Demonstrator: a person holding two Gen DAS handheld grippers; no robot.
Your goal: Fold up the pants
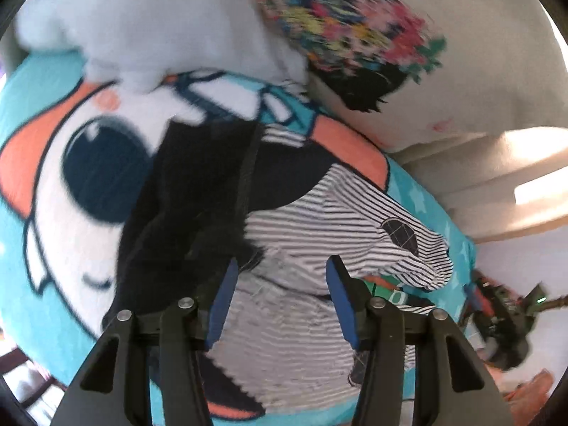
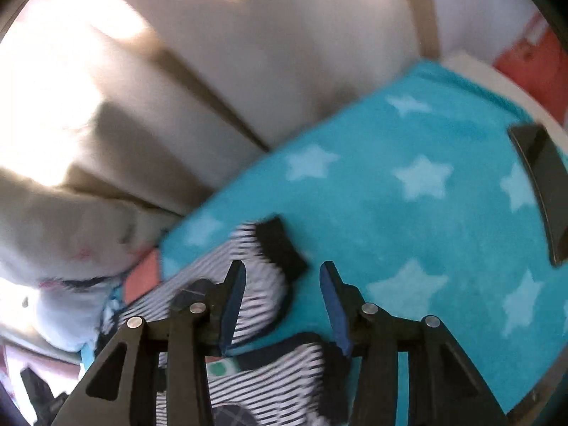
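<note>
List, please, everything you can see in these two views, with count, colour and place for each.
striped pants: one, black-and-white stripes with black cuffs, lying crumpled on the blanket.
black garment: one, black, beside the pants.
blanket: one, turquoise with pale stars and a cartoon print, covering the bed.
floral fabric: one, multicoloured, at the far edge, blurred.
sofa: one, beige, beyond the blanket.
dark flat object: one, on the blanket; cannot identify.
left gripper: black with blue pads, open over the pants.
right gripper: same colours, open, nothing gripped.
</note>
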